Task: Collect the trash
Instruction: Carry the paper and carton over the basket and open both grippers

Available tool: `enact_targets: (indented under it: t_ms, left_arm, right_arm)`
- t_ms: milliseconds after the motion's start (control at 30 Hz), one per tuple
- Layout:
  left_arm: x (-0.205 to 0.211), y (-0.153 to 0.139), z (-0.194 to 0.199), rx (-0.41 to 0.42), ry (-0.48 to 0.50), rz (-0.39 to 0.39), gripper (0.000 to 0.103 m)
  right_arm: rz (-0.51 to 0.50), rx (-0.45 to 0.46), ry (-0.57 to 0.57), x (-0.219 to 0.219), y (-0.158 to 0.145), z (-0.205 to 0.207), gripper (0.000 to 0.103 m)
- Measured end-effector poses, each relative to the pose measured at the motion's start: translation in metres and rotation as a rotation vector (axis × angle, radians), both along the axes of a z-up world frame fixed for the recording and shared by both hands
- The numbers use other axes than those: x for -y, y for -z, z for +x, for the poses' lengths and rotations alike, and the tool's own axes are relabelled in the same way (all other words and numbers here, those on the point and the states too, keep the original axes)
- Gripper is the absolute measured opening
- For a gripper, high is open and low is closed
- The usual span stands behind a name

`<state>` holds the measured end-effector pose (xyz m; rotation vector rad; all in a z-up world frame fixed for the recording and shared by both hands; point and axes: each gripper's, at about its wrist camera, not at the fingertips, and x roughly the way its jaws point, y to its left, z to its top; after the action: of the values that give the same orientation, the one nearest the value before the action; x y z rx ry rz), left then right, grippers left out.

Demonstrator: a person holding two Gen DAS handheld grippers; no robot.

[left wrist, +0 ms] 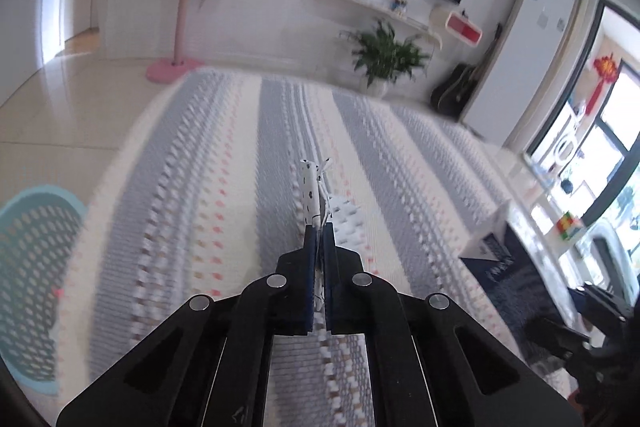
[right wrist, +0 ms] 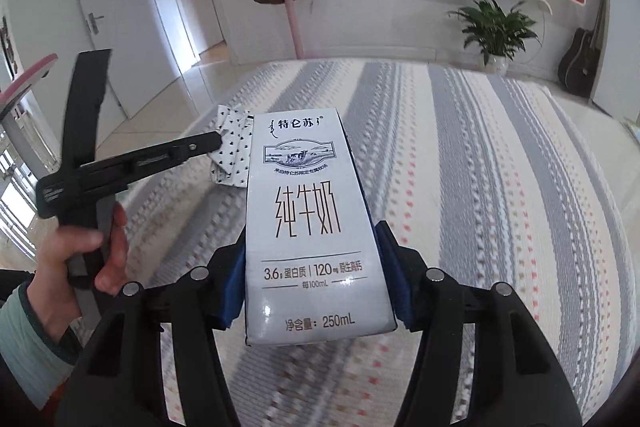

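The left gripper (left wrist: 319, 227) is pinched fully closed on a scrap of white paper with black dots (left wrist: 310, 189), which sticks up edge-on past the fingertips above the striped rug (left wrist: 400, 147). From the right wrist view the same paper (right wrist: 232, 151) shows flat, a crumpled sheet held at the tip of the left gripper (right wrist: 216, 139), just left of the milk carton (right wrist: 312, 227) and partly hidden behind it. The right gripper (right wrist: 312, 267) stands about half open and clamps that carton by its two sides, blue pads pressed against it, the carton lying along the fingers with its top pointing away from the camera. The carton's far end is foreshortened and its underside cannot be seen. A hand (right wrist: 80, 251) in a pale green sleeve (right wrist: 28, 339) grips the left tool's handle. At the left edge of the left wrist view a light blue mesh basket (left wrist: 32, 275) sits on the floor, cut off by the frame; it may be the bin, though that is hard to tell. Counted: one carton, one paper scrap, one basket, two grippers. A potted plant (right wrist: 496, 27) and a guitar (right wrist: 580, 59) stand by the far wall.
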<state>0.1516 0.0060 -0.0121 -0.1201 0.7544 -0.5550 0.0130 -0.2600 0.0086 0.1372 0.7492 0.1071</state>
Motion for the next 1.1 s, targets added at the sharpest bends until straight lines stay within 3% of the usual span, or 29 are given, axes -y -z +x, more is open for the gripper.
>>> enact_targets:
  t_ms: [233, 467, 700, 1000, 1100]
  left_arm:
    - [-0.077, -0.057, -0.011, 0.118, -0.097, -0.044, 0.001]
    - [-0.178, -0.080, -0.018, 0.167, -0.265, -0.022, 0.001]
    - [-0.262, -0.049, -0.010, 0.068, -0.417, -0.071, 0.001]
    - [-0.299, 0.006, 0.023, -0.098, -0.494, -0.064, 0.001]
    - [-0.302, 0.018, 0.029, -0.139, -0.507, -0.051, 0.016]
  right_arm:
    - [0.008, 0.088, -0.090, -0.057, -0.041, 0.031, 0.055]
    - [-0.012, 0.152, -0.260, -0.175, -0.075, 0.077, 0.055]
    - [0.000, 0.081, -0.342, -0.272, -0.059, 0.125, 0.055]
    - [0.027, -0.109, -0.300, -0.320, -0.007, 0.180, 0.055]
    - [0.052, -0.158, -0.298, -0.324, 0.007, 0.190, 0.056]
